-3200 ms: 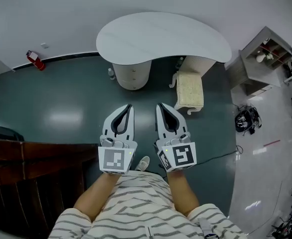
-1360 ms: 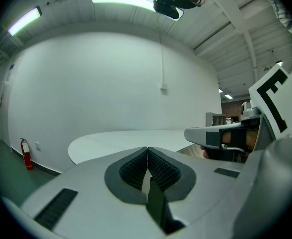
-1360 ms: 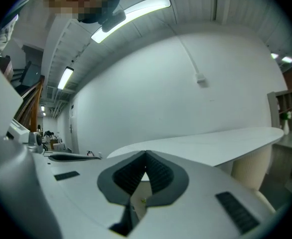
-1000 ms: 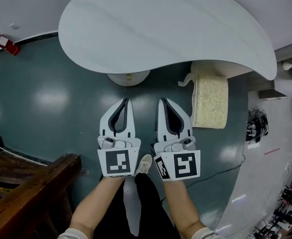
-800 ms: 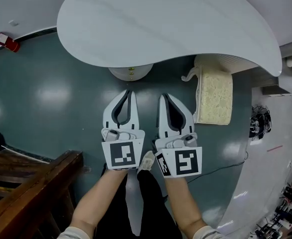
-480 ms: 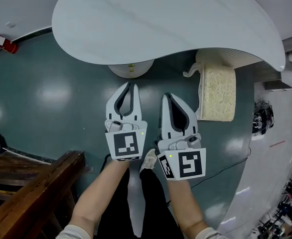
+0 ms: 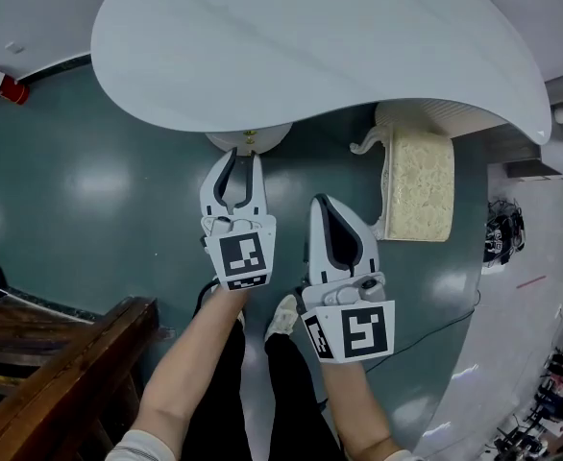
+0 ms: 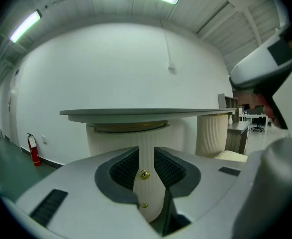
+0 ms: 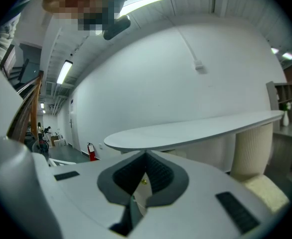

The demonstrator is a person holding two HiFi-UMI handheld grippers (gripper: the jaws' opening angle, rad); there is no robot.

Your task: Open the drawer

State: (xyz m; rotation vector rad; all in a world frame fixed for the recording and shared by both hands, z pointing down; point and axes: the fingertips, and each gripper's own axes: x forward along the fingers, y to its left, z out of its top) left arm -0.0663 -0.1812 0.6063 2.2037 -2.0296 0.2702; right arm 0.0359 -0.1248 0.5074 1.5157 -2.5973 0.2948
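Under the white kidney-shaped table top (image 7: 310, 46) stands a cream ribbed drawer pedestal (image 7: 262, 140) with small brass knobs. My left gripper (image 7: 241, 155) reaches up to its front. Its jaws have just been opening, and they are open with nothing gripped. In the left gripper view the left gripper (image 8: 146, 151) frames the upper knob (image 8: 144, 174) in its gap, with a lower knob (image 8: 144, 204) beneath; I cannot tell whether the knob is touched. My right gripper (image 7: 321, 200) hangs back beside it, shut and empty, tips meeting in the right gripper view (image 9: 146, 154).
A cream cushioned stool (image 7: 414, 185) stands right of the pedestal, partly under the table. A second ribbed support (image 8: 213, 133) is further right. A wooden stair rail (image 7: 61, 353) is at lower left. A red fire extinguisher (image 7: 1, 83) stands by the far wall.
My left gripper has gone forward to the pedestal's front and its jaws have parted. The right gripper has stayed back and slid slightly down the picture.
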